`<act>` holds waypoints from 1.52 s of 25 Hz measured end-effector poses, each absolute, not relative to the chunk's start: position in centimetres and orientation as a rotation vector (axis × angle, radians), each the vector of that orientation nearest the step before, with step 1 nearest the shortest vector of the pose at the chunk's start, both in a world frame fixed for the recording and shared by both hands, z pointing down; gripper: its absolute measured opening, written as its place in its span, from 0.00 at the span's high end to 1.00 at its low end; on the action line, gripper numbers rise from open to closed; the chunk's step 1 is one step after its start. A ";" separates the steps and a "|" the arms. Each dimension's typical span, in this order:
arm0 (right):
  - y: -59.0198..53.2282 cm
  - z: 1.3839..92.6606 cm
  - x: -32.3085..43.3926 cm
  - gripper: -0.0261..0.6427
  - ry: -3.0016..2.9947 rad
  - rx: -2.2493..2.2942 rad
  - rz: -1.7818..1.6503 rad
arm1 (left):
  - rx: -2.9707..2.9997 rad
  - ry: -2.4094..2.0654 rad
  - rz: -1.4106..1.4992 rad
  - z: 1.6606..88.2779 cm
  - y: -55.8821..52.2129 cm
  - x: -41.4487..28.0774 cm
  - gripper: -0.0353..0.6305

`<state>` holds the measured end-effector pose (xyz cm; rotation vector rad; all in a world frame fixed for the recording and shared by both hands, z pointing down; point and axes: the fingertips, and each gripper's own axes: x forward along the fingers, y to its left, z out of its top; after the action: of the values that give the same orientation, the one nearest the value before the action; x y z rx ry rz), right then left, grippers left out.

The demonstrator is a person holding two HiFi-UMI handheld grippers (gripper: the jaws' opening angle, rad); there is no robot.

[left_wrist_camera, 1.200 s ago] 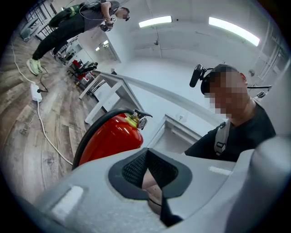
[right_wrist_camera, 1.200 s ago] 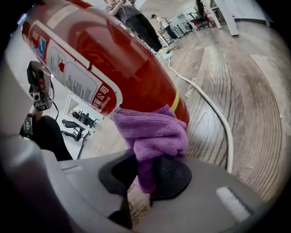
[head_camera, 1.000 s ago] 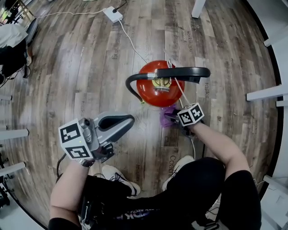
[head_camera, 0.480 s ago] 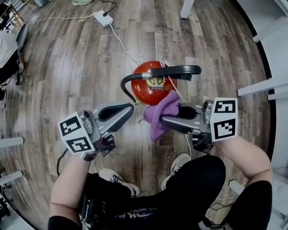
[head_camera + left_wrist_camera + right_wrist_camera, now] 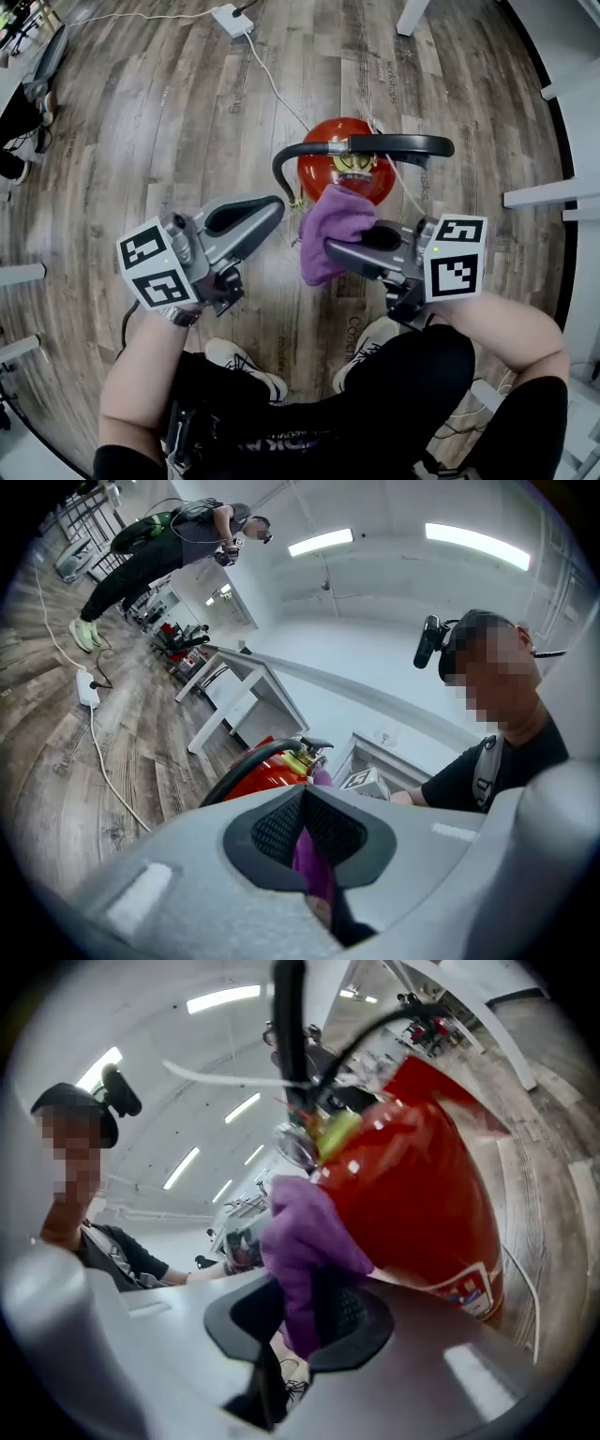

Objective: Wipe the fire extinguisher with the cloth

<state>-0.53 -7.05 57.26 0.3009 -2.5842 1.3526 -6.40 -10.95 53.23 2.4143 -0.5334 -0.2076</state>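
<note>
**Desk:** Head view first. What are your claws doing?

**Caption:** Your right claw [image 5: 330,248] pinches the purple cloth [image 5: 336,225], bunched at the near side of the red fire extinguisher [image 5: 323,164], which stands on the wood floor [image 5: 141,141]. Your left claw [image 5: 277,204] is pressed together and empty, to the left, near the black hose [image 5: 279,169].

**Desk:** And the left gripper view?

**Caption:** The tips meet with nothing between them. Beyond them you see purple cloth and the extinguisher's red body.

**Desk:** And the right gripper view?

**Caption:** The cloth is clamped between the pads and rises to the red shoulder below the valve. Whether it touches there cannot be told.
</note>
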 end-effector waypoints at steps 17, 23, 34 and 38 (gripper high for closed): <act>-6.0 90.5 2.1 0.86 -2.038 0.589 1.502 | 2.368 -0.577 -0.150 55.1 -8.6 -9.1 0.95; -6.0 91.9 3.1 0.86 -2.021 0.569 1.521 | 2.348 -0.622 -0.115 56.3 -8.4 -10.5 0.95; -7.1 71.7 2.1 0.86 -2.355 0.374 1.560 | 2.356 -0.520 -0.122 56.1 -9.2 -7.4 0.95; -7.4 63.2 1.4 0.86 -2.502 0.317 1.498 | 2.357 -0.443 -0.109 55.9 -8.7 -6.1 0.95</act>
<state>1.42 -7.40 63.24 0.3172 -2.5018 1.4984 -6.09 -8.74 55.94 2.3569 -0.4429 -0.1095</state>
